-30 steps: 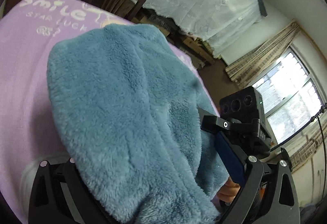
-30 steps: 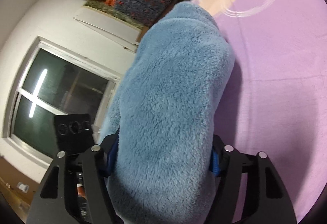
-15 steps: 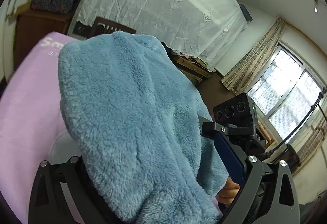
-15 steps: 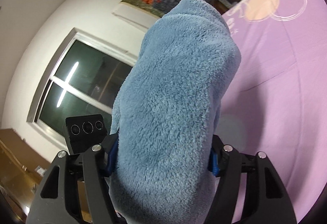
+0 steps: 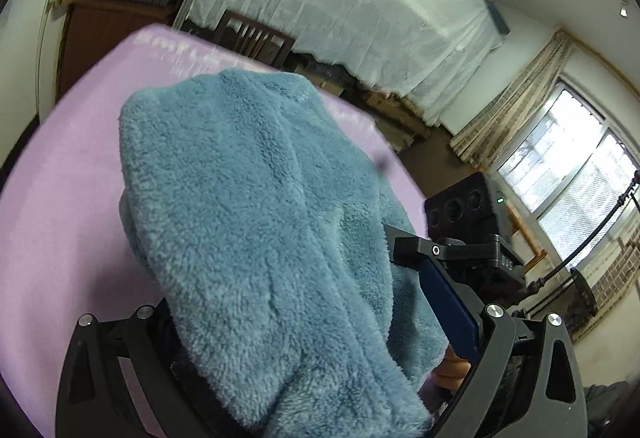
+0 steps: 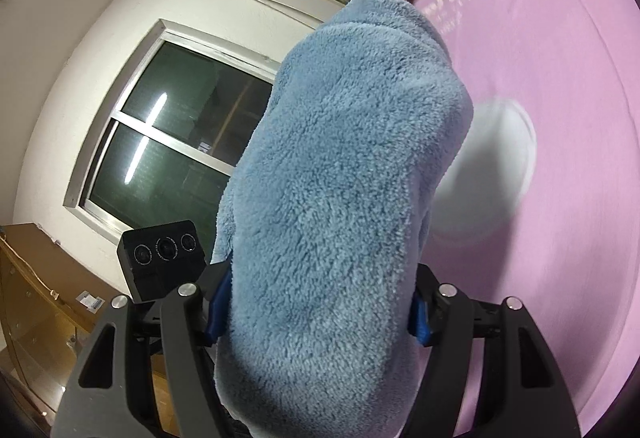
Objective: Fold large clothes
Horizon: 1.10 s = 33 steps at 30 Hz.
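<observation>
Covering both tongs, thick blue fleece garment [image 5: 256, 222] hides most fingers. Right tongs [image 6: 316, 312] clamp wide fold between blue pads [image 6: 215, 312]. Left tongs [image 5: 312, 350]: right pad bare, left finger buried, grip impossible to judge. Garment bulges forward above purple sheet [image 5: 72, 222]; printed letters there blurred.

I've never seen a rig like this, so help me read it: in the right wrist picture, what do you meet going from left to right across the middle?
Dark window → fluffy blue garment bunched between the right gripper's blue pads → white round patch → purple sheet.
</observation>
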Each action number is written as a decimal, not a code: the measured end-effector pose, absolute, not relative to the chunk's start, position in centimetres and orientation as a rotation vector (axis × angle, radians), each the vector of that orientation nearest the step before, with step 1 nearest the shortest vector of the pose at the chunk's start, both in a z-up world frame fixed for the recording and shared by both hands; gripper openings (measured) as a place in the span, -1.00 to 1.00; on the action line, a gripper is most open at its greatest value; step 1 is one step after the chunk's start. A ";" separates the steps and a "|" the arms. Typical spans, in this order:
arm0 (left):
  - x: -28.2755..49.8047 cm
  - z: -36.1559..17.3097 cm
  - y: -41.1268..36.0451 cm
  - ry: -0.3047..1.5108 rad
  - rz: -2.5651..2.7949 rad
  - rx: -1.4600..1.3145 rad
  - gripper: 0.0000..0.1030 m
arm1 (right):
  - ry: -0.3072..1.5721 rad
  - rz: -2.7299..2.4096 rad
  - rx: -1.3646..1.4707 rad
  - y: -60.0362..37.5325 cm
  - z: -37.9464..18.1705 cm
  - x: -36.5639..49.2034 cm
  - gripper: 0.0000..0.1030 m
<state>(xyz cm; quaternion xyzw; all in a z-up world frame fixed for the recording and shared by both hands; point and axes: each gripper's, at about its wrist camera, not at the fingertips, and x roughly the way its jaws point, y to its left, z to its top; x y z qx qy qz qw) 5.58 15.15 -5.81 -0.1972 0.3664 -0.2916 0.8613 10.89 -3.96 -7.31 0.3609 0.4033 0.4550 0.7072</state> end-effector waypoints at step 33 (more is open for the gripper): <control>3.3 -10.8 16.9 0.820 -0.206 -0.330 0.93 | 0.674 0.559 0.113 -0.8 -4.1 0.8 0.43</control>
